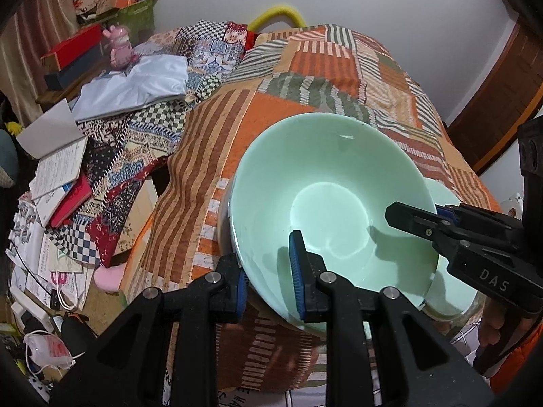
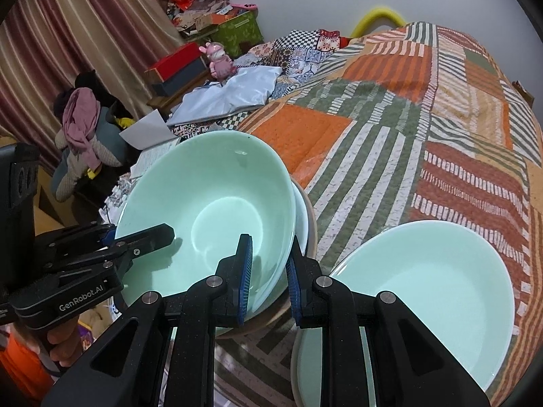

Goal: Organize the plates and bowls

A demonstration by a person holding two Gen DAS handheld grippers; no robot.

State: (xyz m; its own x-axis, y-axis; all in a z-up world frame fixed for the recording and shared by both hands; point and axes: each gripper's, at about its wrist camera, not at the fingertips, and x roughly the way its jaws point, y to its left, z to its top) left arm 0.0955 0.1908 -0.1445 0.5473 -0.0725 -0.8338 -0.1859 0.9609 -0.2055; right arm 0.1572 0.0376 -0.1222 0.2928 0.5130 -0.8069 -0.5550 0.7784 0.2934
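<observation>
A pale green bowl point(image 1: 325, 200) point(image 2: 210, 200) is tilted over a stack of dishes on the patchwork bed cover. My left gripper point(image 1: 268, 278) straddles its near-left rim, one finger inside and one outside, with the pads near the wall. My right gripper point(image 2: 269, 278) straddles the opposite rim the same way; it shows in the left wrist view point(image 1: 410, 220). The left gripper shows in the right wrist view point(image 2: 149, 237). A second pale green bowl point(image 2: 427, 291) sits on a plate to the right. It is partly hidden in the left wrist view point(image 1: 451, 271).
Under the tilted bowl lie a white dish and a tan-rimmed plate point(image 2: 310, 224). The bed cover point(image 1: 305, 78) stretches far ahead. Left of the bed are books point(image 1: 57, 169), a white cloth point(image 1: 135, 81), boxes and a pink toy point(image 1: 120, 47).
</observation>
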